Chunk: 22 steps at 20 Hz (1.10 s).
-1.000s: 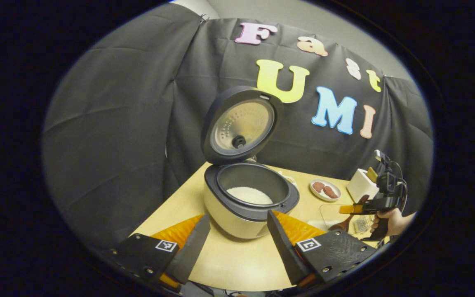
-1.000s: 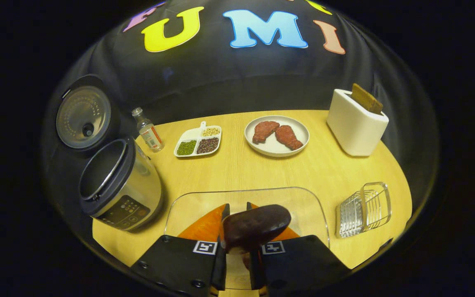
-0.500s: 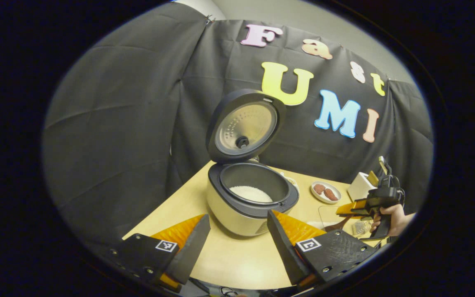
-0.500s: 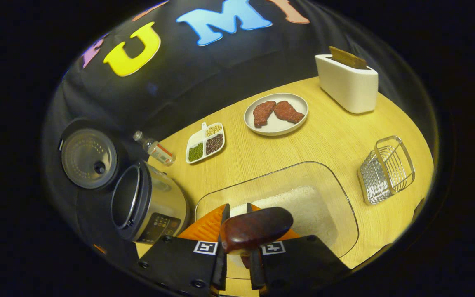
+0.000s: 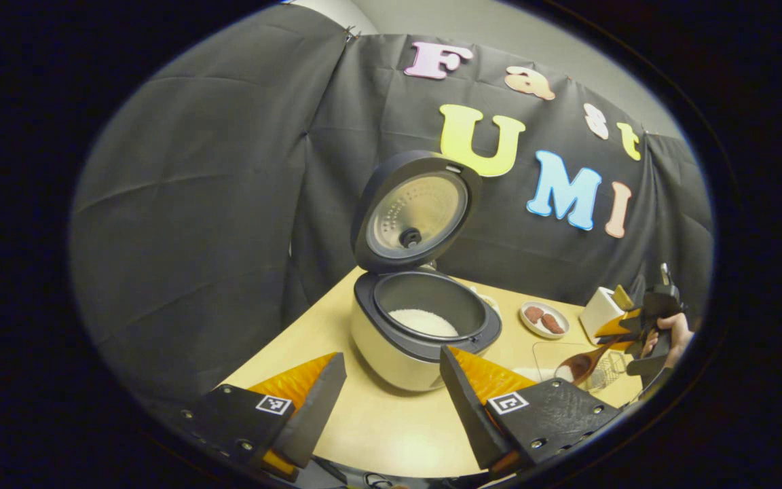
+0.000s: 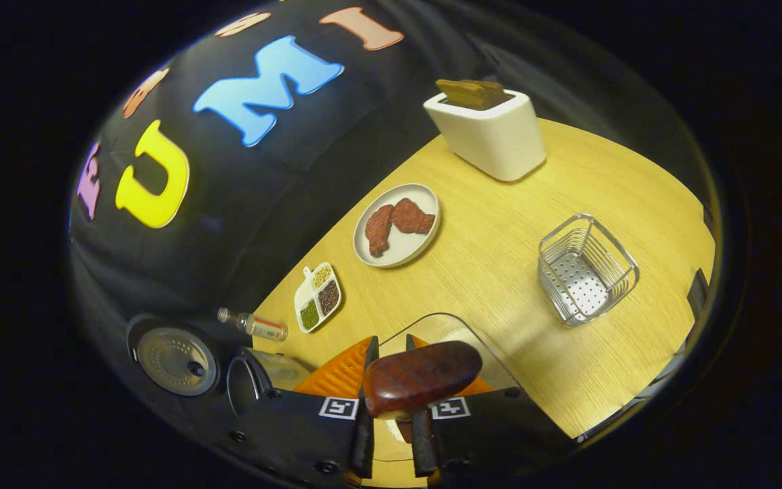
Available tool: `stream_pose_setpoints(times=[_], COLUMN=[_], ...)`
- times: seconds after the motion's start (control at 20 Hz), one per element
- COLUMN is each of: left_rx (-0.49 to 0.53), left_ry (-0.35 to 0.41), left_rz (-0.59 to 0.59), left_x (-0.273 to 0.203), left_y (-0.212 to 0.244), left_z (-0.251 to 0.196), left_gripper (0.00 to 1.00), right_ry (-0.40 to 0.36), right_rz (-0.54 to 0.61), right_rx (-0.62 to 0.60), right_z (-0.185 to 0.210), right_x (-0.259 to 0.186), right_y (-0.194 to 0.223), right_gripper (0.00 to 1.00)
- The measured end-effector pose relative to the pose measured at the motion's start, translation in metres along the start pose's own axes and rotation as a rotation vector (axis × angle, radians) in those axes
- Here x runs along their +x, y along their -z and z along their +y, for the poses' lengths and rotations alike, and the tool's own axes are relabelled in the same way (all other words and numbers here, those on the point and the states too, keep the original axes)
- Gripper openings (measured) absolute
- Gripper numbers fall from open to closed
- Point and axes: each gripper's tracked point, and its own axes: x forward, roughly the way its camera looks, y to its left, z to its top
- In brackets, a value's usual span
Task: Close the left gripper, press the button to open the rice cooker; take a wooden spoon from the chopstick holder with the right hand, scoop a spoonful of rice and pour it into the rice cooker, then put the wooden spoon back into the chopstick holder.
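One dark wooden spoon (image 6: 422,375), glossy reddish bowl, seemingly empty, pinched by right gripper (image 6: 391,414)

The wooden table (image 6: 499,272) carries a rice cooker (image 5: 425,326), plate (image 6: 398,224), toaster (image 6: 493,136) — and wire basket (image 6: 588,268).

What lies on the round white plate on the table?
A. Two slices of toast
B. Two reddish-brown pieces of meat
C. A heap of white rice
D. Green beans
B: in the right gripper view the round white plate carries two reddish-brown pieces of meat side by side, between the divided dish of beans and the white toaster.
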Motion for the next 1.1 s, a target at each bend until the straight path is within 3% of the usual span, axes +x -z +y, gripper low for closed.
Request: stream_pose_setpoints(times=[0.5,0.85,1.1], left_rx=[-0.004,-0.026,-0.034], left_ry=[-0.004,-0.032,-0.053], left_rz=[0.005,0.003,0.016], left_x=[0.012,0.012,0.010], left_y=[0.001,0.006,0.018], left_z=[0.009,0.025,0.037], left_gripper=[0.89,0.89,0.89], right_ry=[-0.068,-0.195,-0.285], right_rz=[0.015,0.018,0.088], right_rx=[0.357,0.339,0.290], right_z=[0.013,0.094,0.166], right_x=[-0.019,-0.017,-0.010], right_y=[-0.043,-0.058,-0.032], right_gripper=[0.21,0.21,0.21])
